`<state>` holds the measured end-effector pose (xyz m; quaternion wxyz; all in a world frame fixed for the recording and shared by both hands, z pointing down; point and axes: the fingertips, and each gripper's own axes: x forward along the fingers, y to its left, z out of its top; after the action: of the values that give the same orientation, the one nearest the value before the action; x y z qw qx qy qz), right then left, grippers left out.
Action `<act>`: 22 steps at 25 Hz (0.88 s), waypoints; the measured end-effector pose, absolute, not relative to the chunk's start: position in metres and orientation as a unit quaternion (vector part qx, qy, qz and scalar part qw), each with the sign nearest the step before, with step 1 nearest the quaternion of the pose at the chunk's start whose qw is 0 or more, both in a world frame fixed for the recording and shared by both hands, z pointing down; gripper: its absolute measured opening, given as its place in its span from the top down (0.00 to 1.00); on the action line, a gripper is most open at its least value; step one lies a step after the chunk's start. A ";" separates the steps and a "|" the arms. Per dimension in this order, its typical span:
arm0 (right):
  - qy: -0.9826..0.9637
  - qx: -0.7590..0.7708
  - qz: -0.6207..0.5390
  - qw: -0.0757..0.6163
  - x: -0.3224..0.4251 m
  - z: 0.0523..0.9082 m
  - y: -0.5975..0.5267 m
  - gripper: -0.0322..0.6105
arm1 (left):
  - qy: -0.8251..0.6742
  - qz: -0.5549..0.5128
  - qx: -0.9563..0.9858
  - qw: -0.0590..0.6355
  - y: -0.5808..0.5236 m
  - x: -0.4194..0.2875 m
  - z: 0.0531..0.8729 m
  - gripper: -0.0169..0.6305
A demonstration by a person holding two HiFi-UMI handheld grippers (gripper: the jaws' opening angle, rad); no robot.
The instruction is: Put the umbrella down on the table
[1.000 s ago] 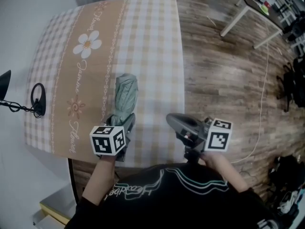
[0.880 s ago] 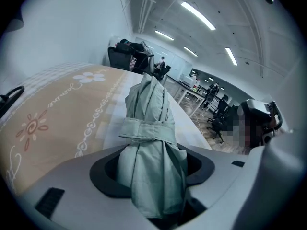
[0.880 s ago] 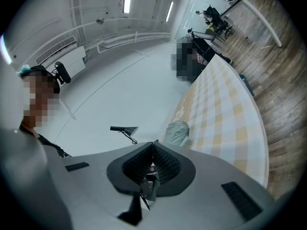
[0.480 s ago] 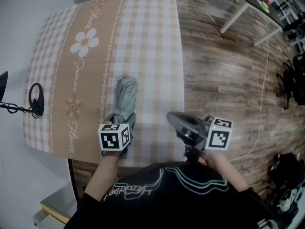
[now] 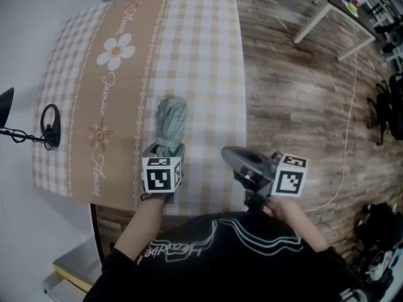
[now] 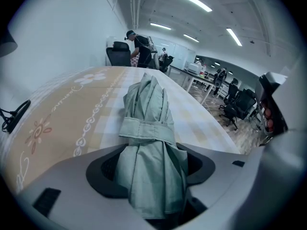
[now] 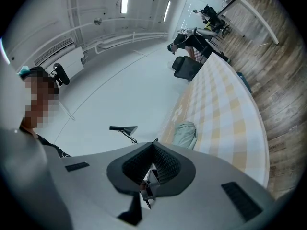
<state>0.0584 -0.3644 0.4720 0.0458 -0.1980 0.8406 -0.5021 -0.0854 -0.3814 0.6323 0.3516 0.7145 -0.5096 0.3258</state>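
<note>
Checked table (image 5: pixel 208 55) bears the folded umbrella (image 5: pixel 171 121) lengthwise by its near edge. Left gripper (image 5: pixel 165 150) clasps its near end, jaws opening, likely to release it. Right gripper (image 5: pixel 230 156) waits at the right, closed and empty, apparently unneeded.

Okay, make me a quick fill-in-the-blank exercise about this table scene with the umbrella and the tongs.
The folded umbrella is pale ___ in colour.
The tablecloth has a tan stripe carrying a white ___ with a yellow centre.
The right tongs are shut and hold ___.
Missing words: green; flower; nothing.
</note>
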 end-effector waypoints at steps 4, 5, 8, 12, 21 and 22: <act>0.842 -0.192 -0.502 0.046 0.054 0.470 -0.357 0.93 | -0.503 0.322 0.719 0.355 -0.380 -0.081 0.631 0.51; 0.842 -0.191 -0.502 0.046 0.052 0.469 -0.355 0.93 | -0.500 0.314 0.721 0.362 -0.379 -0.081 0.630 0.49; 0.846 -0.187 -0.498 0.046 0.049 0.466 -0.349 0.93 | -0.490 0.290 0.728 0.383 -0.374 -0.083 0.622 0.47; 0.848 -0.182 -0.495 0.046 0.045 0.461 -0.338 0.93 | -0.497 0.257 0.732 0.388 -0.360 -0.097 0.600 0.47; 0.862 -0.160 -0.478 0.051 0.022 0.436 -0.298 0.93 | -0.484 0.141 0.763 0.404 -0.313 -0.113 0.517 0.48; 0.865 -0.156 -0.475 0.051 0.018 0.432 -0.293 0.93 | -0.480 0.128 0.768 0.404 -0.306 -0.114 0.507 0.48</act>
<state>0.0183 -0.2927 0.4322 0.0511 -0.1561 0.8646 -0.4748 -0.1135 -0.3060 0.5067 0.4040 0.7683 -0.4798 0.1277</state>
